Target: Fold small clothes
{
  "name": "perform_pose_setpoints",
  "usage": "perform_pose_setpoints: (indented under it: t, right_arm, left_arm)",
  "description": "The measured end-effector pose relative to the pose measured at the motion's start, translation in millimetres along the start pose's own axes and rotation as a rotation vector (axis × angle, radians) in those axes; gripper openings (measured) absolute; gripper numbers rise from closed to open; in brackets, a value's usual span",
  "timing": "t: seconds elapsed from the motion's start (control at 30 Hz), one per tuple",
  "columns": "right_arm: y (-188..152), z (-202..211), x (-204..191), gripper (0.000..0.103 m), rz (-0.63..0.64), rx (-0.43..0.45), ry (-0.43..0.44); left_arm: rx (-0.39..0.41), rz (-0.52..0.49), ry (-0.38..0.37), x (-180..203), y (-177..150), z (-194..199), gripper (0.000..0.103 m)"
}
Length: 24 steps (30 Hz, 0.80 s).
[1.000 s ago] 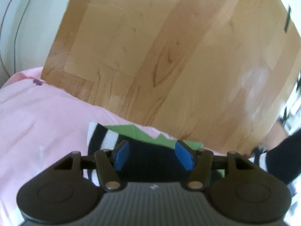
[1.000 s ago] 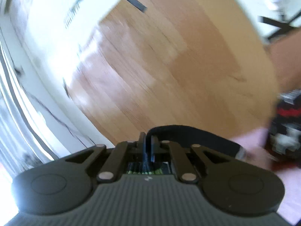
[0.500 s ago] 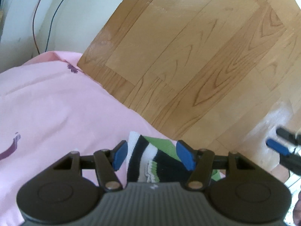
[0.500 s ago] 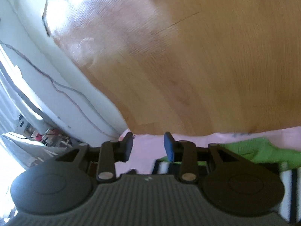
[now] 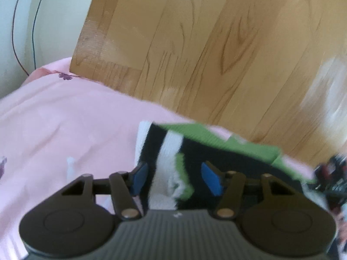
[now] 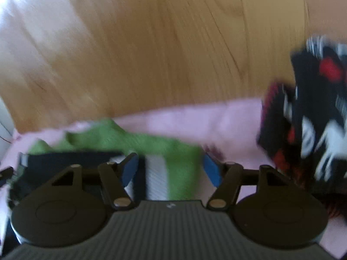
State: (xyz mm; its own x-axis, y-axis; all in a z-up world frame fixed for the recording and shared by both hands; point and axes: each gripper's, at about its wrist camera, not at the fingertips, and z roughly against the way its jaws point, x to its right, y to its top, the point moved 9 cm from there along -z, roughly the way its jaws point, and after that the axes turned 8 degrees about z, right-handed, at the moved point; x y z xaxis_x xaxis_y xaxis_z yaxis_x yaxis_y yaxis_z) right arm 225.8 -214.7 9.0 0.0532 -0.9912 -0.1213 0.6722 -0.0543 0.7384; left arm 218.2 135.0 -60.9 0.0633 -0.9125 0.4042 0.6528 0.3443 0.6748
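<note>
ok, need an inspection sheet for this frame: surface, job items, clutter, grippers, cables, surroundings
surface: pink sheet with small purple flower prints, lightly creased.
job's things: green, black and white striped sock lying near the sheet's edge.
clutter: black, red and white patterned garment, blurred, to the sock's right.
grippers: left gripper closing, sock between its fingers, pads not pressing; right gripper closing over the sock's other end, same.
cables: two thin cables down the pale wall.
surroundings: wooden floor beyond the sheet.
</note>
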Motion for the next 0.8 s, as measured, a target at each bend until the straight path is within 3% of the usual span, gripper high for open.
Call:
perform_pose_setpoints:
  t: [0.03,0.07,0.13,0.23,0.33,0.37,0.43,0.53,0.63,0.8]
  right_arm:
    - [-3.1,-2.0,0.2,0.019,0.012,0.013,0.005]
    - [1.8,0.4,-1.5,0.01,0.023,0.055,0.011]
    - [13.8,2.2,4.1,0.01,-0.001,0.115,-0.019]
    - [8.2,-16.4,19.1,0.01,-0.054,0.086,-0.058]
    - [3.4,-9.1,3.0,0.016,0.066,0.134,-0.115]
    - [3.4,-5.0,0.6,0.024,0.076,0.145,-0.133]
    - [6.9,11.4,0.7,0.024,0.062,0.192,-0.15]
    - [23.7,33.2,-23.3,0.027,0.096,0.265,-0.071]
    - [37.3,20.0,-62.8,0.042,0.18,0.222,0.032]
    - [60.4,-34.9,-117.6,0.045,0.261,0.127,0.083]
  left_arm:
    - [0.016,-0.037,0.034,1.4,-1.1,-0.6,0.038]
    - [0.02,-0.065,0.055,2.9,-1.9,-0.5,0.036]
    - [0.026,-0.096,0.07,6.1,-4.4,-0.6,0.036]
    - [0.042,-0.133,0.097,10.4,-6.7,-0.9,0.038]
    - [0.042,-0.126,0.093,10.3,-6.1,-1.6,0.038]
    - [0.041,-0.122,0.091,9.9,-5.8,-1.8,0.038]
    - [0.04,-0.121,0.094,10.6,-5.9,-1.9,0.038]
    - [0.039,-0.127,0.1,11.3,-6.2,-1.1,0.04]
    - [0.037,-0.125,0.098,10.7,-6.1,-1.6,0.041]
    - [0.036,-0.129,0.094,10.5,-6.0,-1.6,0.042]
